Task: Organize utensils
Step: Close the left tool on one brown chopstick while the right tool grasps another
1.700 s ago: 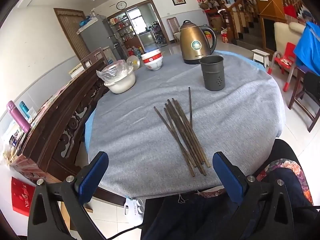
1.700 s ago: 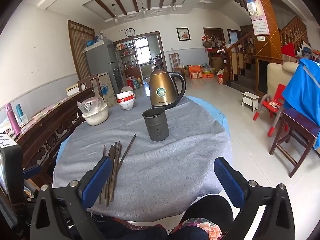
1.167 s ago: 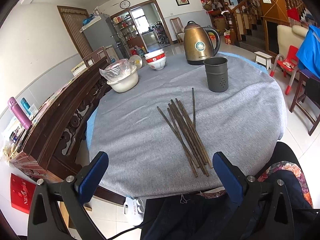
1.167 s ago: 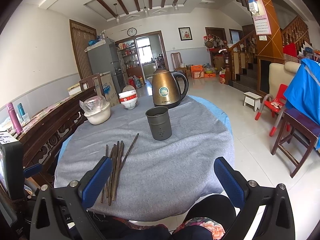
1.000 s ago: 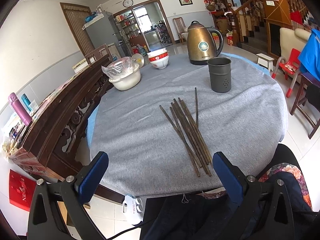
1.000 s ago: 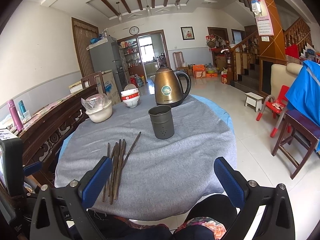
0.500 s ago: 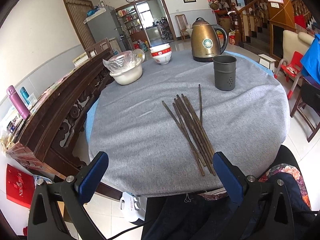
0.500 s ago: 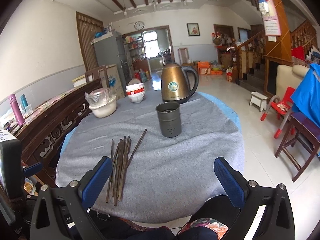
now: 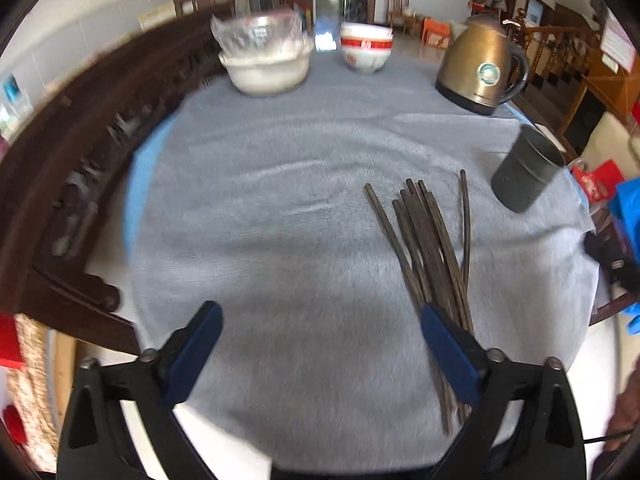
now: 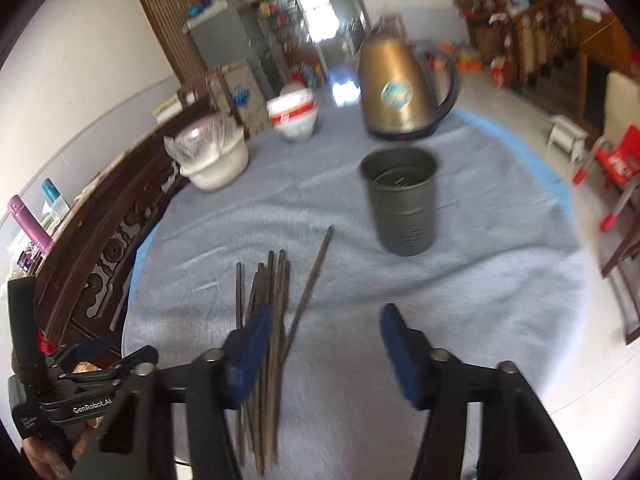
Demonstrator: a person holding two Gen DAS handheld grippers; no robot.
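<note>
A bundle of dark wooden chopsticks (image 9: 428, 240) lies on the grey tablecloth; it also shows in the right wrist view (image 10: 272, 292). A dark grey metal utensil holder (image 9: 524, 176) stands upright beyond them, seen empty in the right wrist view (image 10: 404, 208). My left gripper (image 9: 320, 332) is open and empty over the cloth, its right finger (image 9: 448, 352) above the near ends of the chopsticks. My right gripper (image 10: 326, 340) is open and empty, narrower than before, its left finger (image 10: 252, 348) over the chopsticks.
A gold kettle (image 9: 480, 76) stands at the back of the round table (image 9: 260, 220). A red-and-white bowl (image 9: 366, 52) and a white bowl covered with plastic (image 9: 264, 60) stand at the back left. A carved wooden bench (image 9: 80, 168) flanks the table's left edge.
Both grippers have moved forward and down over the table toward the chopsticks. The right gripper's jaws have narrowed. The chopsticks and holder have not moved.
</note>
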